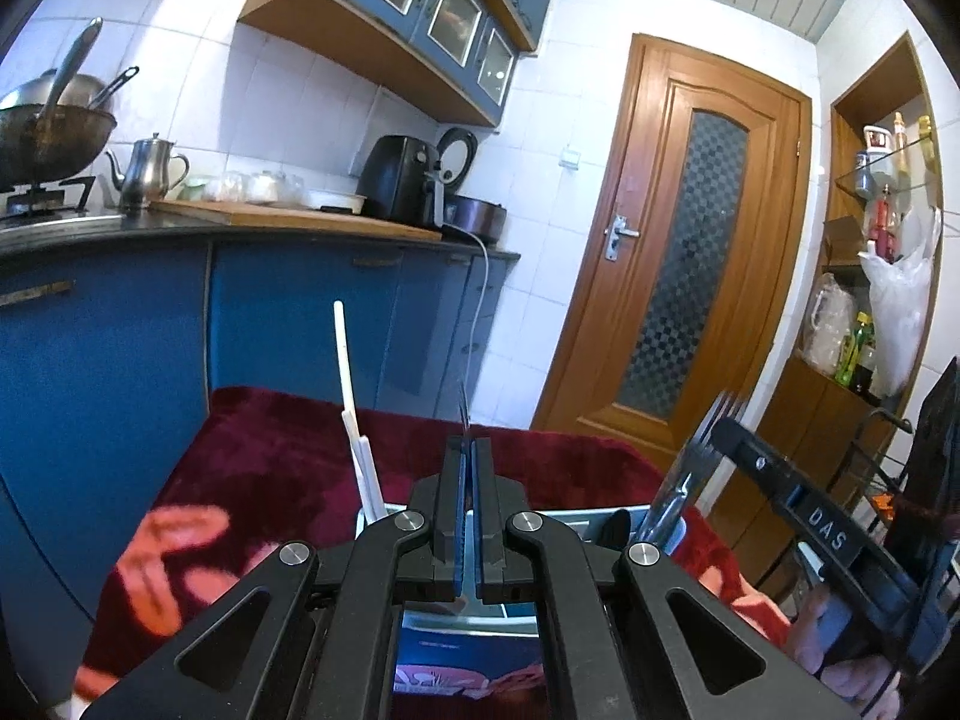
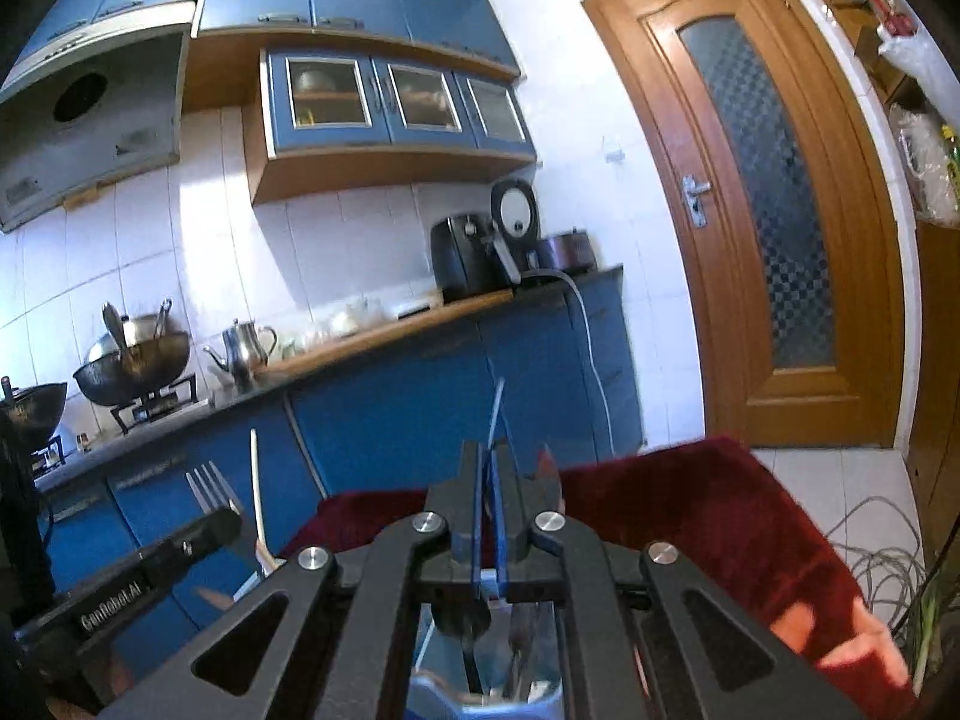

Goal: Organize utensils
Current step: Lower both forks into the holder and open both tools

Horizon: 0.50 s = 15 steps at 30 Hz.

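A tiled kitchen in daylight: white wall tiles [image 2: 372, 222] rise behind blue base cabinets [image 1: 282, 312] under a dark countertop [image 1: 240, 234]. Glass-fronted blue wall cupboards [image 2: 390, 99] hang above; a range hood [image 2: 84, 126] sits over the stove. A panelled wooden door [image 1: 690, 264] with chequered frosted glass stands shut beside open wooden shelving [image 1: 882, 228]. Pale floor tiles [image 2: 840, 480] lie below.
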Motion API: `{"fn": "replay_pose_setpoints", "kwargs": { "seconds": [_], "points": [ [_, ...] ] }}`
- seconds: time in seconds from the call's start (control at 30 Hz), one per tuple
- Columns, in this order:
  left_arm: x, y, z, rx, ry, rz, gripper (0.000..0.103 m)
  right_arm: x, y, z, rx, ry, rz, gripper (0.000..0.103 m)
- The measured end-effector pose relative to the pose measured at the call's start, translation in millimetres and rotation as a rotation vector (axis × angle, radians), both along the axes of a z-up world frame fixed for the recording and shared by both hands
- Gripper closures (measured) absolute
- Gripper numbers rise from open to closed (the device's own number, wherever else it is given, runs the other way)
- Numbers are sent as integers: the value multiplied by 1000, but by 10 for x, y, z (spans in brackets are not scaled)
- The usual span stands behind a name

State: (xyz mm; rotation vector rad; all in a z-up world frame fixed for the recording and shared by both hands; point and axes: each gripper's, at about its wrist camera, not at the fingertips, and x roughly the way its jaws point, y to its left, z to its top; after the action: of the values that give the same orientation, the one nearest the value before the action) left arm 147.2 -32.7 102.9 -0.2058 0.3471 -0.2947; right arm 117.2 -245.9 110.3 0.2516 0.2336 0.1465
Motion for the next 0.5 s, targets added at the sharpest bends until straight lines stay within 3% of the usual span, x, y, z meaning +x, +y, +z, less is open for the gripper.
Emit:
{"fn": "replay_pose_setpoints", "kwargs": {
  "seconds": [0.2, 0.5],
  "points": [
    [-86, -50, 59, 25, -4, -12, 72, -108, -23, 58, 5, -4, 16, 88],
    [-375, -15, 280, 28, -34, -23, 72, -467, 37, 300, -9, -45, 33, 84]
  ]
}}
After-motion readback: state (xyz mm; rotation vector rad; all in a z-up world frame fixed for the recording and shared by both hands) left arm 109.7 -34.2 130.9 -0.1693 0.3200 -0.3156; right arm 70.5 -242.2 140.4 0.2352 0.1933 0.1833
